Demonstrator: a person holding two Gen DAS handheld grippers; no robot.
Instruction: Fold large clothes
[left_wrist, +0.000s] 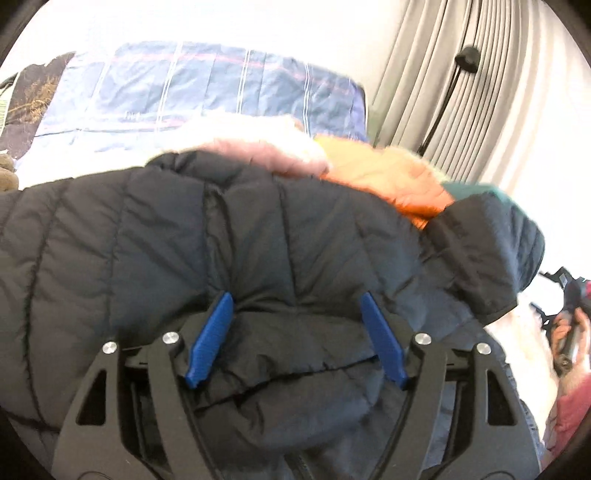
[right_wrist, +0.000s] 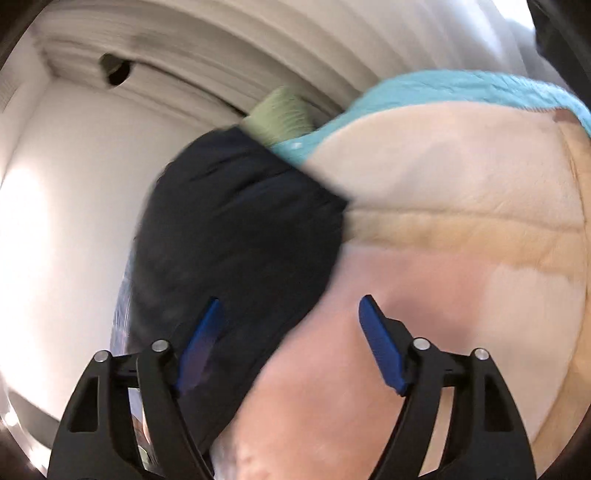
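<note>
Still early: the dark puffer jacket (left_wrist: 221, 240) is only partly folded.

It lies bunched on the bed over a heap of other clothes, one padded fold rolled up between the blue pads of the left claw (left_wrist: 295, 339), which stands spread, though whether it grips I cannot tell. The right claw (right_wrist: 291, 343), spread and empty, hangs over a dark sleeve end and a cream garment (right_wrist: 461, 221). Flattening and the remaining folds look undone.
</note>
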